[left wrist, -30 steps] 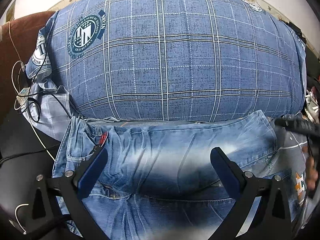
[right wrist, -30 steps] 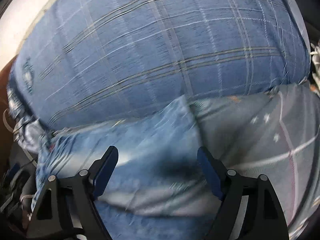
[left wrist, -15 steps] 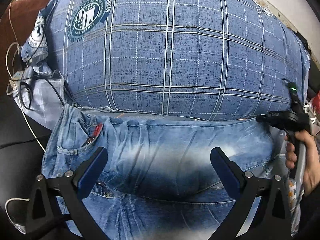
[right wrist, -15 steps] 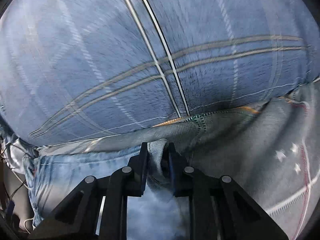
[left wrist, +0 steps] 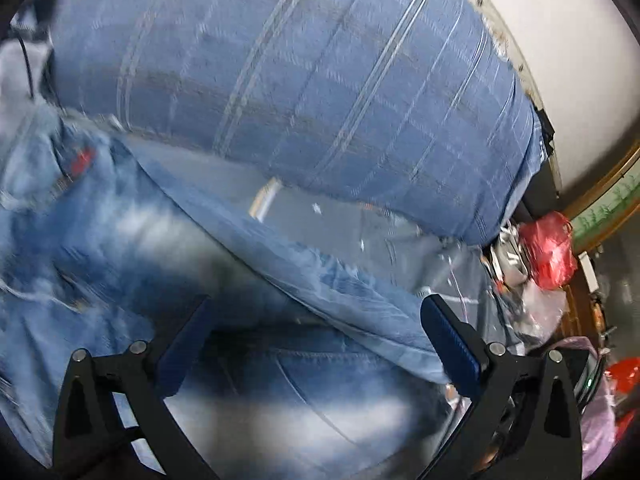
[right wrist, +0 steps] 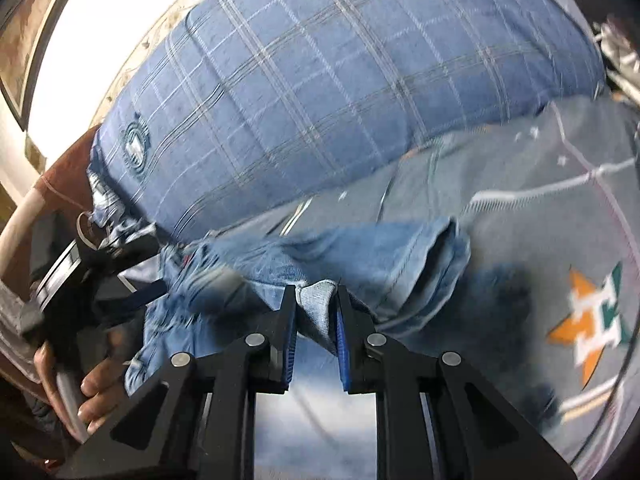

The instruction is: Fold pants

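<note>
Nearest, the right tongs (right wrist: 316,312) are clamped on a bunched edge of the jeans (right wrist: 384,256), lifted off the grey printed bedsheet (right wrist: 560,208) — apparently to carry that side across for a fold. The left tongs (left wrist: 316,344) gape wide and hold nothing, poised over the spread denim, likely ready to pin or take a second corner. Beyond, the blue plaid pillow (left wrist: 320,80) lies just behind the jeans.

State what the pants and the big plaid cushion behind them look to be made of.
Pants: faded blue denim, with bleached patches, stitched seams and a thick hem pinched in the right gripper. Plaid cushion: apparently matte woven cotton-like cloth with printed check lines; blur hides the weave.
</note>
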The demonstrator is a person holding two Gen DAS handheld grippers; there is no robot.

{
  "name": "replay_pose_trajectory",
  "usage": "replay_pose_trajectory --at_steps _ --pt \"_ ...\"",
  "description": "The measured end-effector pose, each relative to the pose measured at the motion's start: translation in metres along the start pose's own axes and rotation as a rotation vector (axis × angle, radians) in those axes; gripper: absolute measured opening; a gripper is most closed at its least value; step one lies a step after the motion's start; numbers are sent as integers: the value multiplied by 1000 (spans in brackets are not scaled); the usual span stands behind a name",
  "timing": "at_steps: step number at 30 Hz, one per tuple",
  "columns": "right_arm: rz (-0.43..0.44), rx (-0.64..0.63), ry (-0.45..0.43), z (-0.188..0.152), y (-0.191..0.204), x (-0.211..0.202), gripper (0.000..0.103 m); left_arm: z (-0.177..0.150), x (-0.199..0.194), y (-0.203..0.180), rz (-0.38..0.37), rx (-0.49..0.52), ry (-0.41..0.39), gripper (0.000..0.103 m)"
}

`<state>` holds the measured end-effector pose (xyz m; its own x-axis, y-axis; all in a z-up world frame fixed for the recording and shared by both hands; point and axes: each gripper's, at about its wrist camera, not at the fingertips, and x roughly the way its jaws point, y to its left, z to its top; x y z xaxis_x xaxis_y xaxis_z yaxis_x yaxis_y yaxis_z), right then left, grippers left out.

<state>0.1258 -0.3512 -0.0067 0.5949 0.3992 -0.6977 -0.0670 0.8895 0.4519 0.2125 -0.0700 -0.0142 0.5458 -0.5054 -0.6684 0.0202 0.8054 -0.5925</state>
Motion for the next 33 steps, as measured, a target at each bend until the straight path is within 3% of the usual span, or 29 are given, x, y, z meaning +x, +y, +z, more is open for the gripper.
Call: replay_pose_trajectory --at_steps 6,8,10,15,18,20,23,27,30,33 --pt "35 -45 -7 -8 -1 -5 16 8 22 18 -33 -128 53 100" --pt "56 -50 -7 -6 -2 -6 16 10 31 25 -55 -190 77 89" --pt "73 -42 1 -7 -5 -6 16 11 37 30 -66 -223 89 87" --pt "98 -70 10 -9 -1 -10 16 17 53 42 -27 -283 98 70" --pt "91 -73 24 -9 -4 -8 16 21 61 53 -3 -319 105 45" --pt "79 -41 32 -6 -15 -4 15 20 64 63 29 -368 101 9" --pt "79 37 41 7 -38 2 15 16 58 68 -25 -441 91 6" --pt "182 152 -8 47 -61 -6 15 24 30 35 -74 -379 0 5" --pt "195 117 -84 82 -57 -33 15 28 5 8 -121 -386 -33 5" --pt "175 39 -121 87 -46 -61 15 17 -31 -21 -126 -353 -114 5"
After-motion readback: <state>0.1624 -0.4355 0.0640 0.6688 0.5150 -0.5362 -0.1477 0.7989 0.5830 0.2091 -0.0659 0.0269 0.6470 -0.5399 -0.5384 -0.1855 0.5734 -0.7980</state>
